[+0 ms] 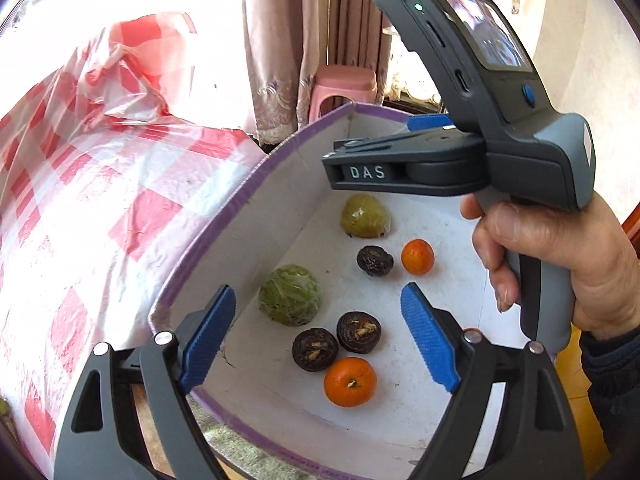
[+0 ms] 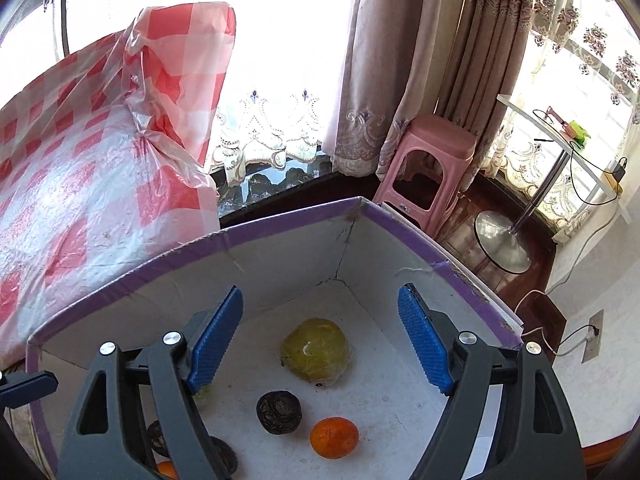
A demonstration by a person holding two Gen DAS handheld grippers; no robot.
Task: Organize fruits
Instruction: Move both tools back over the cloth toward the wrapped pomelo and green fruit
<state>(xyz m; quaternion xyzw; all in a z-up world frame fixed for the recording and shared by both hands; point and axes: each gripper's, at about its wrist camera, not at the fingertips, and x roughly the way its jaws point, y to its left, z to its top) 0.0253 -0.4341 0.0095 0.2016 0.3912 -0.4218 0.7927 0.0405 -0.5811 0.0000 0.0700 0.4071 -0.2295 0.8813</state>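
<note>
Seven fruits already lie in the purple-rimmed box (image 1: 256, 184); both the left gripper (image 1: 320, 336) and right gripper (image 2: 320, 340) hover above it, fingers wide apart, empty, so sorting looks nearly finished

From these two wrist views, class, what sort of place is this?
Probably a room in a home: lace-trimmed curtains at a bright window, a pink plastic stool, and a gingham plastic table cover.

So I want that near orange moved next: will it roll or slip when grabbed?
The near orange looks round and sits free on the box floor, so it probably rolls if nudged. Its skin looks smooth; the ribbed pads should likely hold it.
</note>
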